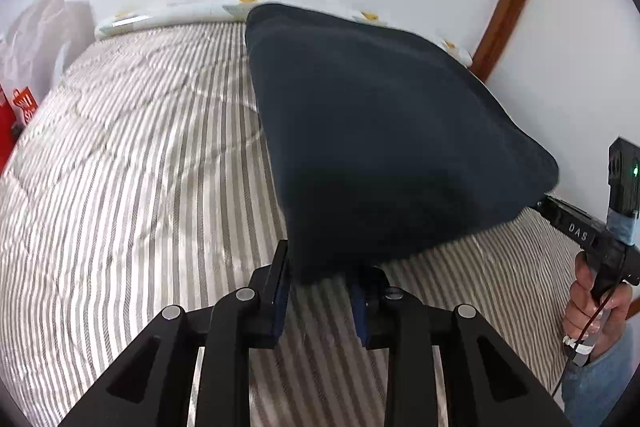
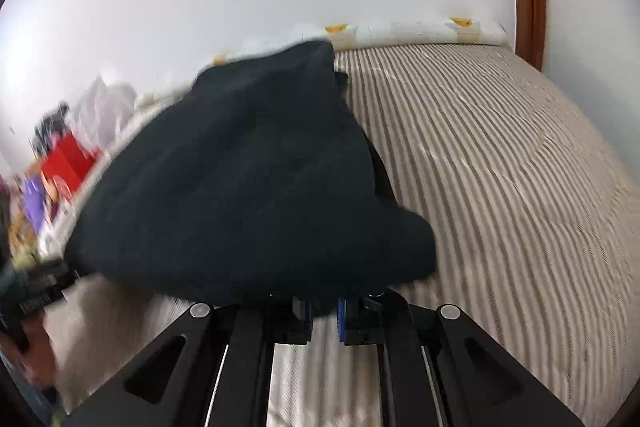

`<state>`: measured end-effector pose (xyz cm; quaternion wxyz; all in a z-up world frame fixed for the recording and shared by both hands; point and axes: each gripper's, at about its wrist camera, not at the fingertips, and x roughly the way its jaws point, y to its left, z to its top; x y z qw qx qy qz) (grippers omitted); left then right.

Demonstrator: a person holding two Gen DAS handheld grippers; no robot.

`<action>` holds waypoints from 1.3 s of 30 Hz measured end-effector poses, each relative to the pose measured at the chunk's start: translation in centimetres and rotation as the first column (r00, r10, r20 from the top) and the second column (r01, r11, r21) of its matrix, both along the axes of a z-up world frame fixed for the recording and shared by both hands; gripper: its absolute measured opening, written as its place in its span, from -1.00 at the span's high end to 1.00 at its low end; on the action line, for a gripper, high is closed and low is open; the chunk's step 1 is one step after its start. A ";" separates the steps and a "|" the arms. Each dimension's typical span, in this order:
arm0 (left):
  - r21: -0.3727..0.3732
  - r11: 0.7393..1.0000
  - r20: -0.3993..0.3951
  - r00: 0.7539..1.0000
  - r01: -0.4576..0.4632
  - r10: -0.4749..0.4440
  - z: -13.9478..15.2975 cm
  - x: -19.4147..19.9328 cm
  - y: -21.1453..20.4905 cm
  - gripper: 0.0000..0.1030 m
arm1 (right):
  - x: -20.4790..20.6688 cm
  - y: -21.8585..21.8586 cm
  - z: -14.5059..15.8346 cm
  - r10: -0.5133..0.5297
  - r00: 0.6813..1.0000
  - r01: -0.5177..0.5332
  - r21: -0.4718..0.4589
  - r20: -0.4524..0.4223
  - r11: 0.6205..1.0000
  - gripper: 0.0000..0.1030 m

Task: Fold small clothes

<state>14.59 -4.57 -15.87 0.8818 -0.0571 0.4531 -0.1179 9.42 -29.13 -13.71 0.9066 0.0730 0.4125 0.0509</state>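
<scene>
A near corner of the dark garment (image 1: 384,131) is pinched by the left tool (image 1: 320,279), another by the right tool (image 2: 323,307). It is held above the striped bed (image 1: 132,155), judged light, limp; corners suit gripping.

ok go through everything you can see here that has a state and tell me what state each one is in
dark garment: lifted off the bed, stretched between both grippers
left gripper: jaws shut on the garment's edge
right gripper: jaws shut on the garment's other edge
striped bedcover: spread flat, lightly creased
pillow: lying along the wall at the far edge of the bed
</scene>
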 end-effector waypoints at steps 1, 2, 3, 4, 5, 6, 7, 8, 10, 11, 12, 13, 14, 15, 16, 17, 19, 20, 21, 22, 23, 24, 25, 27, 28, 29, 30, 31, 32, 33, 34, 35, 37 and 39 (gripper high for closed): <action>-0.006 1.000 -0.016 1.000 0.011 -0.011 -0.1 -0.4 0.2 0.49 | -0.8 -0.1 -0.1 0.002 1.000 -0.002 -0.013 -0.009 1.000 0.81; -0.008 1.000 -0.023 1.000 0.019 -0.019 -0.1 -0.7 0.3 0.49 | -1.4 -0.4 -0.1 0.000 1.000 0.000 -0.021 -0.017 1.000 0.81; -0.012 1.000 -0.023 0.999 0.027 -0.027 -0.1 -1.0 0.5 0.49 | -2.0 -0.7 0.0 -0.003 1.000 0.002 -0.026 -0.027 1.000 0.81; -0.013 0.999 -0.018 0.999 0.032 -0.032 0.1 -1.5 0.7 0.49 | -2.7 -1.2 0.5 -0.015 0.999 0.014 -0.032 -0.033 0.999 0.80; -0.010 0.999 -0.007 0.999 0.032 -0.032 0.3 -2.0 0.9 0.49 | -3.2 -1.6 1.0 -0.025 0.999 0.024 -0.036 -0.022 0.999 0.78; -0.008 0.999 0.009 0.999 0.032 -0.032 0.8 -2.6 1.1 0.49 | -3.8 -1.9 1.8 -0.031 1.000 0.031 -0.035 0.000 0.999 0.77; -0.006 0.999 0.020 0.999 0.032 -0.032 1.2 -2.9 1.2 0.46 | -4.3 -2.2 2.8 -0.034 0.999 0.035 -0.031 0.024 0.999 0.77; -0.006 0.999 0.030 0.999 0.031 -0.031 1.7 -3.3 1.4 0.44 | -4.5 -2.2 3.7 -0.032 0.999 0.033 -0.029 0.040 0.999 0.76; -0.015 0.999 0.049 0.998 0.033 -0.032 2.7 -3.6 1.5 0.36 | -4.6 -1.9 5.2 -0.026 0.996 0.028 -0.033 0.082 0.999 0.70; -0.019 0.999 0.060 0.998 0.032 -0.031 3.2 -3.6 1.6 0.33 | -4.4 -1.8 5.7 -0.022 0.995 0.026 -0.035 0.100 0.999 0.65; -0.018 0.999 0.067 0.997 0.030 -0.029 3.6 -3.4 1.5 0.26 | -4.1 -1.5 6.0 -0.018 0.994 0.022 -0.035 0.112 0.999 0.54; -0.013 1.000 0.077 0.997 0.029 -0.027 4.0 -3.1 1.4 0.19 | -3.4 -1.1 6.1 -0.014 0.993 0.018 -0.033 0.115 0.999 0.50; -0.012 1.000 0.088 0.996 0.025 -0.024 4.4 -2.7 1.3 0.16 | -2.9 -0.8 5.8 -0.016 0.993 0.019 -0.029 0.113 0.999 0.50; -0.012 1.000 0.097 0.995 0.024 -0.023 4.7 -2.3 1.1 0.08 | -2.4 -0.6 5.4 -0.019 0.995 0.022 -0.025 0.103 0.999 0.50; -0.016 1.000 0.105 0.994 0.024 -0.023 4.9 -1.8 1.1 0.06 | -1.8 -0.3 4.7 -0.019 0.997 0.021 -0.024 0.080 0.999 0.50; -0.017 1.000 0.108 0.994 0.023 -0.021 5.1 -1.3 0.9 0.06 | -1.4 -0.1 4.0 -0.021 0.998 0.023 -0.027 0.059 0.999 0.50; -0.012 1.000 0.106 0.994 0.017 -0.016 5.2 -0.2 0.7 0.06 | -1.0 0.2 2.3 -0.034 0.999 0.033 -0.051 -0.008 0.998 0.51; -0.010 1.000 0.104 0.995 0.016 -0.015 5.0 0.3 0.6 0.06 | -1.1 0.2 1.8 -0.037 0.999 0.036 -0.056 -0.027 0.998 0.51; -0.006 1.000 0.100 0.995 0.014 -0.013 4.9 0.6 0.6 0.06 | -1.3 0.3 1.5 -0.037 0.999 0.035 -0.057 -0.036 0.998 0.51; -0.001 1.000 0.093 0.996 0.010 -0.010 4.6 1.0 0.5 0.06 | -1.6 0.4 1.5 -0.032 0.999 0.030 -0.063 -0.035 0.998 0.51; -0.002 1.000 0.083 0.997 0.009 -0.009 4.3 1.4 0.6 0.06 | -1.9 0.4 1.8 -0.026 0.999 0.024 -0.073 -0.031 0.997 0.51; -0.005 1.000 0.071 0.997 0.011 -0.010 3.9 1.7 0.6 0.06 | -2.1 0.4 2.2 -0.021 0.999 0.019 -0.078 -0.026 0.997 0.51; -0.002 1.000 0.058 0.998 0.011 -0.011 3.5 2.1 0.6 0.05 | -2.3 0.3 2.9 -0.016 1.000 0.015 -0.074 -0.014 0.997 0.51; 0.006 1.000 0.036 0.999 0.018 -0.018 2.9 2.3 0.5 0.00 | -2.1 0.1 4.0 -0.011 1.000 0.012 -0.065 0.011 0.998 0.50; 0.010 1.000 0.032 0.999 0.019 -0.019 2.7 2.5 0.5 -0.04 | -1.8 0.1 4.8 -0.007 1.000 0.009 -0.060 0.025 0.998 0.49; 0.002 1.000 0.033 0.999 0.020 -0.020 2.7 2.6 0.7 -0.05 | -1.4 0.1 5.2 -0.004 0.999 0.006 -0.058 0.034 0.998 0.47; -0.019 1.000 0.033 0.999 0.024 -0.023 2.9 2.7 1.0 -0.05 | -0.8 0.1 5.6 -0.003 0.999 0.005 -0.058 0.040 0.998 0.39; -0.029 0.999 0.036 0.999 0.021 -0.020 3.1 2.9 1.3 -0.05 | 0.3 0.3 5.9 -0.004 0.999 0.007 -0.060 0.044 0.998 0.29; -0.029 0.999 0.039 0.999 0.014 -0.013 3.3 3.1 1.6 -0.05 | 1.2 0.4 6.0 -0.010 0.999 0.013 -0.060 0.043 0.998 0.25; -0.021 1.000 0.043 0.999 0.004 -0.003 3.5 3.4 1.8 -0.05 | 2.1 0.4 5.9 -0.015 0.999 0.017 -0.058 0.038 0.998 0.21; -0.017 1.000 0.046 0.999 0.001 0.000 3.6 3.8 2.0 -0.05 | 3.2 0.5 5.7 -0.016 0.999 0.017 -0.053 0.028 0.998 0.20; -0.015 1.000 0.047 0.999 -0.001 0.002 3.8 4.2 2.1 -0.05 | 4.5 0.4 5.3 -0.018 1.000 0.019 -0.042 0.010 0.999 0.20; -0.009 1.000 0.047 0.999 0.005 -0.004 3.8 4.9 2.2 -0.05 | 6.8 0.1 4.5 -0.028 0.999 0.028 -0.003 -0.030 1.000 0.20; 0.004 1.000 0.051 0.999 0.007 -0.007 3.9 5.7 2.0 -0.05 | 8.4 -0.1 3.8 -0.037 0.998 0.039 0.035 -0.053 0.999 0.20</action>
